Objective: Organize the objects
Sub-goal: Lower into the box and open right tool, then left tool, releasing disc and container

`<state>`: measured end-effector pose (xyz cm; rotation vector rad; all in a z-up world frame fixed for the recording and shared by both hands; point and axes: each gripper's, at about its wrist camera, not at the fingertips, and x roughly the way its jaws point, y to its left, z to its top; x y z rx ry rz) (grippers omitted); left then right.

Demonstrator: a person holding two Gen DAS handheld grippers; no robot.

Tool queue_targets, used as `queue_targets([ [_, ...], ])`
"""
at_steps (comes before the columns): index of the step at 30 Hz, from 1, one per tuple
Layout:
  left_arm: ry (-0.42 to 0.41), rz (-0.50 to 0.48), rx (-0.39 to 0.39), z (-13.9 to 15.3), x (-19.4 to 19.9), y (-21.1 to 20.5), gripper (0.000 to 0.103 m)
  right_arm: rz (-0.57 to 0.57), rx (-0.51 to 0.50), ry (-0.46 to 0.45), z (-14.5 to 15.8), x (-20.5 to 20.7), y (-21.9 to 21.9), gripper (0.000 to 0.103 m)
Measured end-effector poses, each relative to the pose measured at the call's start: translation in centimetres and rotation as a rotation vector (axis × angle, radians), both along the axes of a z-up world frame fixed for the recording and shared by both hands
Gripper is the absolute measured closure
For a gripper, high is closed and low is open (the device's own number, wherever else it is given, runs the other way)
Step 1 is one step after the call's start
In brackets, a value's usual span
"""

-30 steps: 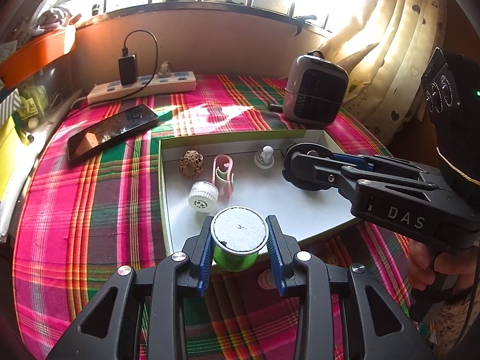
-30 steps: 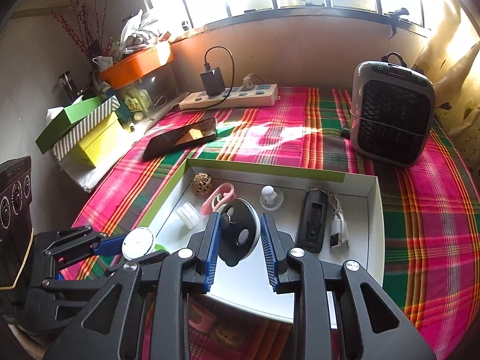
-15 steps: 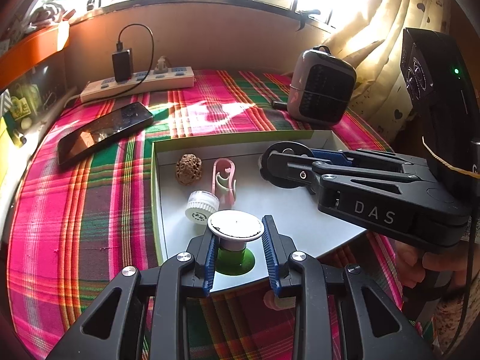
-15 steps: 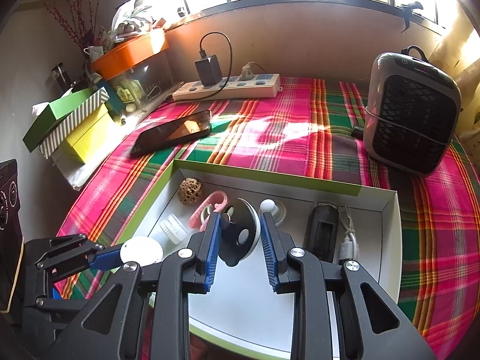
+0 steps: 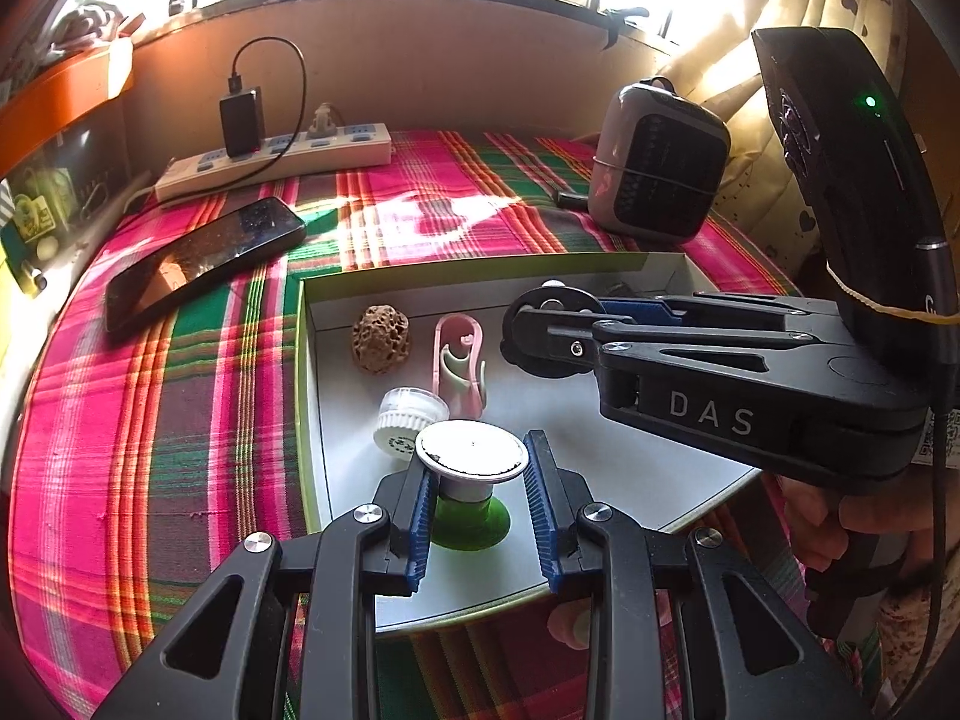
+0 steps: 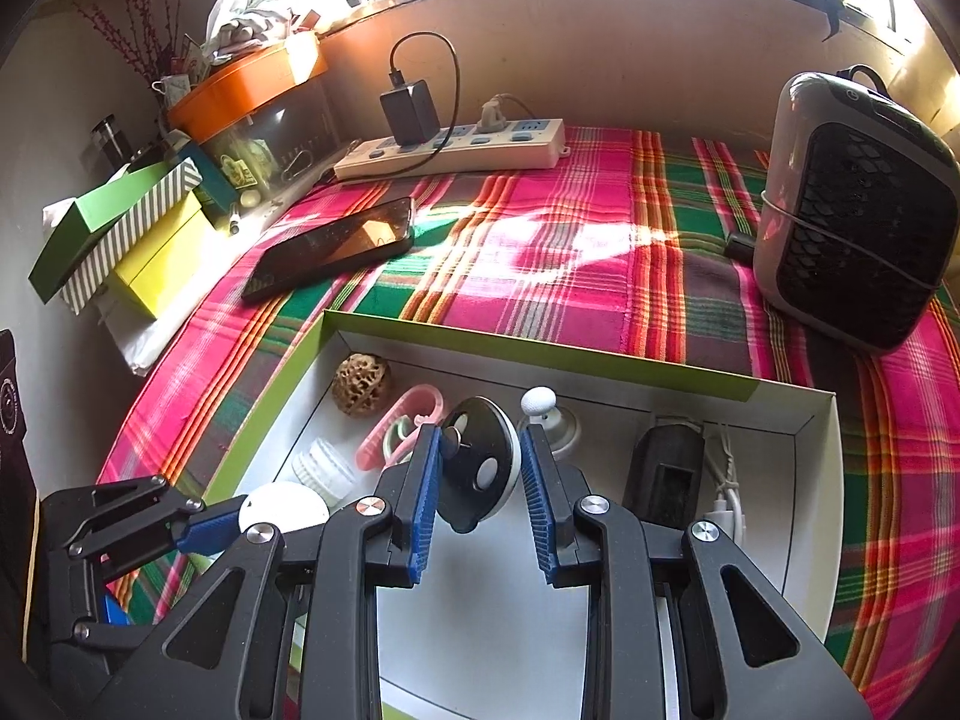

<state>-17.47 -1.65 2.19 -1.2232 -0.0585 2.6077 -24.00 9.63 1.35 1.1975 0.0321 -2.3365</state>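
Placing stage, by the look of it: both tools over the white tray (image 5: pixel 600 468), each delivering a piece.

Left gripper (image 5: pixel 477 501) spread slightly wider than the spool (image 5: pixel 472 456), pads flanking its white top flange with slim gaps either side. Green base flange seemingly seated on the tray floor, near the front-left corner, just in front of the ribbed white cap (image 5: pixel 408 420). Next, probably: opening a touch more, then backing straight out without tipping it.

Right gripper (image 6: pixel 480 483) pinching the black disc (image 6: pixel 477 462) on edge, above the tray's middle; not clear whether it touches the floor. Next, likely: lowering and letting go.

Spool: smooth plastic, waisted, round matte top. Disc: hard, glossy black, pale rim, small metal studs. Left of the disc in the tray: a pitted brown walnut (image 6: pixel 362 384), a pink looped clip (image 6: pixel 408 426). Tray: flat card, green-edged walls, on woven plaid cloth (image 6: pixel 570 276).
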Motion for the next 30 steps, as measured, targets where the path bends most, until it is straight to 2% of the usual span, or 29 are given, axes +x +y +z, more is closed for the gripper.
queue_targets([
  [22,-0.003,-0.005,0.003,-0.5,-0.9,0.0,0.077,0.006,0.031,-0.007,-0.8,-0.8,-1.1,0.075],
  [30,-0.004,-0.005,-0.025,-0.5,-0.8,0.3,0.077,-0.002,0.040,-0.015,-0.9,-0.9,-1.3,0.075],
])
